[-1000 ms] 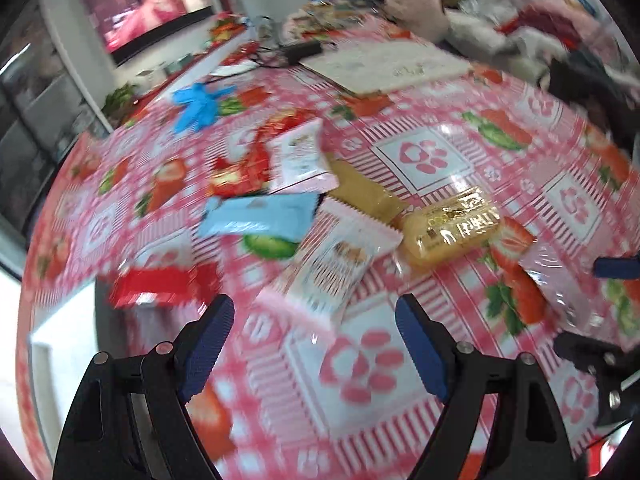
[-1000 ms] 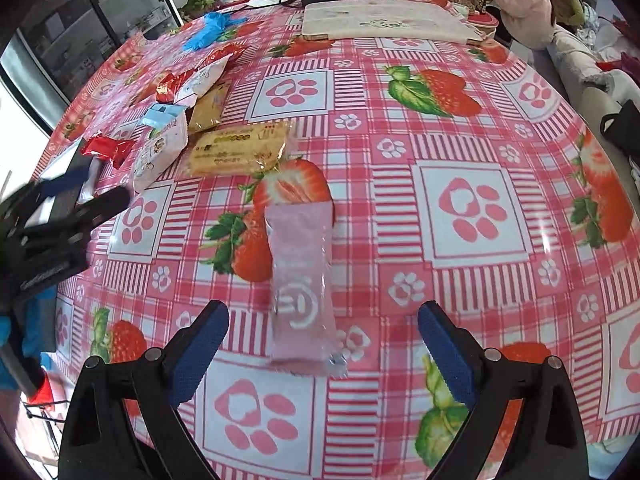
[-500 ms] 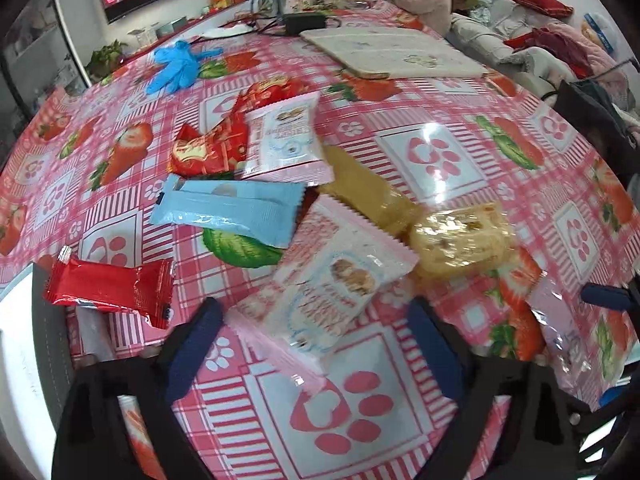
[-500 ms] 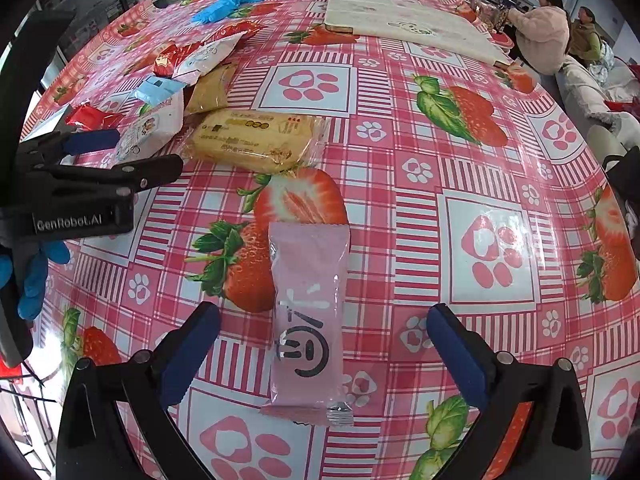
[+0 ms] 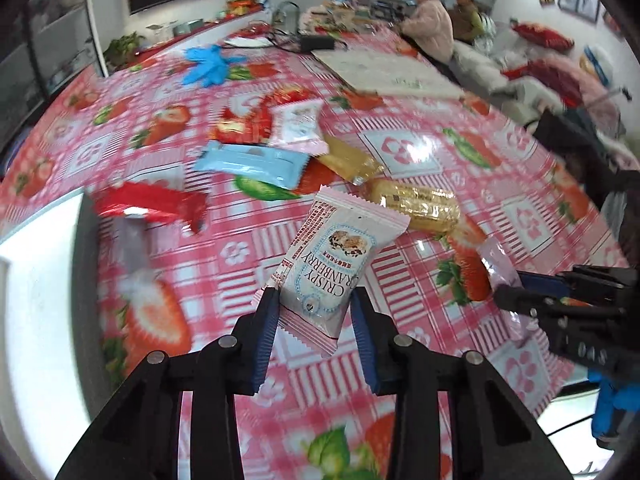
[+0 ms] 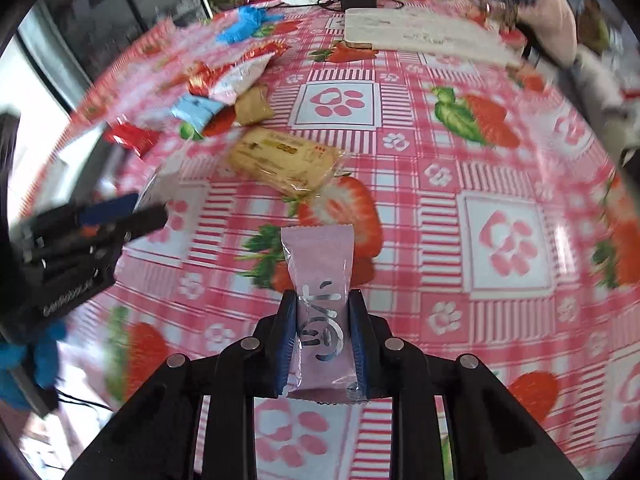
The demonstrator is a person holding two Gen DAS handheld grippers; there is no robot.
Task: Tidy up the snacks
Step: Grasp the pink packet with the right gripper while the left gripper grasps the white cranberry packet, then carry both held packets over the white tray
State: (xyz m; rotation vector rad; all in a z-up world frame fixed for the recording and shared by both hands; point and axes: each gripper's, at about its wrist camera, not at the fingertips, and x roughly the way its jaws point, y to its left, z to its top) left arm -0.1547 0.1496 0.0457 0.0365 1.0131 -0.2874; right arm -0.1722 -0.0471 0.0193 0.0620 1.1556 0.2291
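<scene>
Two packets point lengthwise away: left gripper (image 5: 314,318) closing on the cranberry packet (image 5: 334,266), right gripper (image 6: 322,342) clamped on the pink packet (image 6: 320,304).

Bright daylight, motion blur, fisheye warping

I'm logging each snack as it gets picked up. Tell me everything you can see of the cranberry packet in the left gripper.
The cranberry packet is a glossy pink-and-white plastic pillow pack with zigzag-cut ends, a picture of a biscuit and the words CRISPY CRANBERRY, which read upside down in the left wrist view. It looks sealed and uncrushed. Its near end sits between the left gripper pads, whose jaws are closing on it; the far end points away over the tablecloth, toward the yellow snack.
</scene>
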